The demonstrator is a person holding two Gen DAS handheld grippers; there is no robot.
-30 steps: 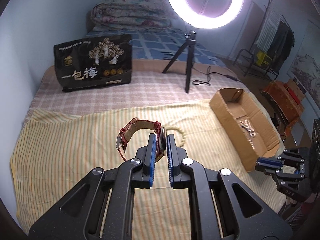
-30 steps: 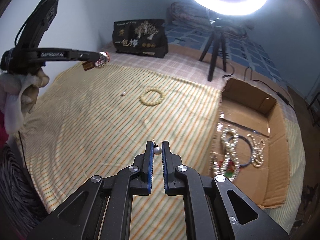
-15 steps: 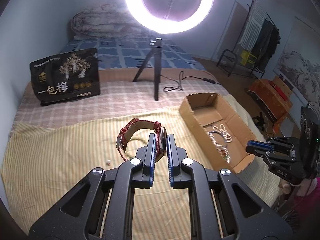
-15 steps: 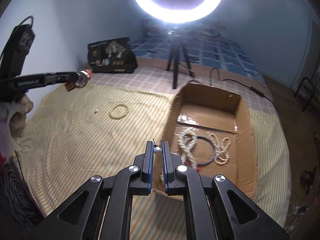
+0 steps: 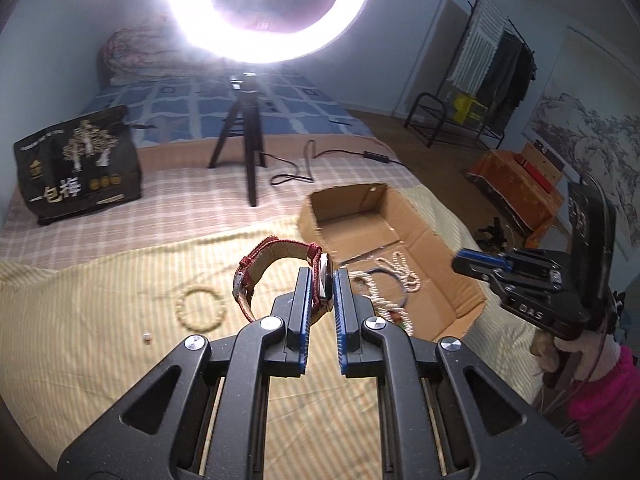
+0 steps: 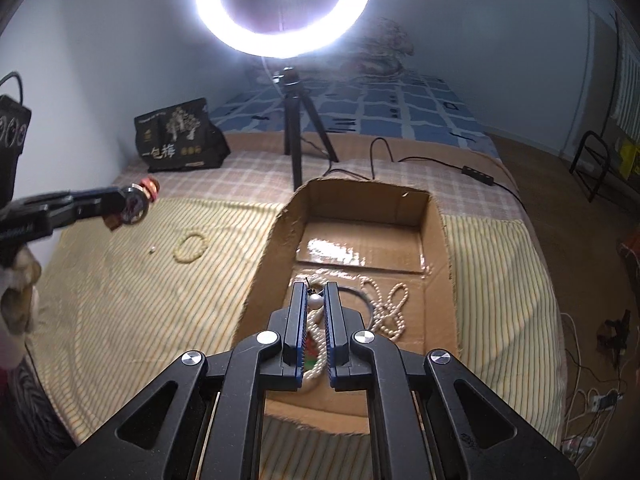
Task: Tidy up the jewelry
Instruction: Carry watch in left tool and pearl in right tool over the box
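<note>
My left gripper point(image 5: 322, 276) is shut on a watch with a red strap point(image 5: 276, 268), held above the striped cloth just left of the cardboard box point(image 5: 460, 304). My right gripper point(image 6: 315, 292) is shut on a small pearl earring point(image 6: 315, 302), held over the near part of the box point(image 6: 436, 240). Pearl necklaces point(image 6: 384, 308) and a dark bangle lie in the box. A beige bead bracelet point(image 5: 200, 308) and a small white bead point(image 5: 147, 337) lie on the cloth. The left gripper with the watch also shows in the right wrist view point(image 6: 134, 200).
A ring light on a black tripod point(image 5: 246, 148) stands behind the box with its cable point(image 5: 304, 168) trailing right. A black printed bag point(image 5: 78, 168) stands at the back left. The bed edge drops off to the right, with a clothes rack point(image 5: 492, 76) beyond.
Both grippers have moved right toward the box. The right gripper with the earring now hangs over the box interior; the left gripper with the watch has come up beside the box.
</note>
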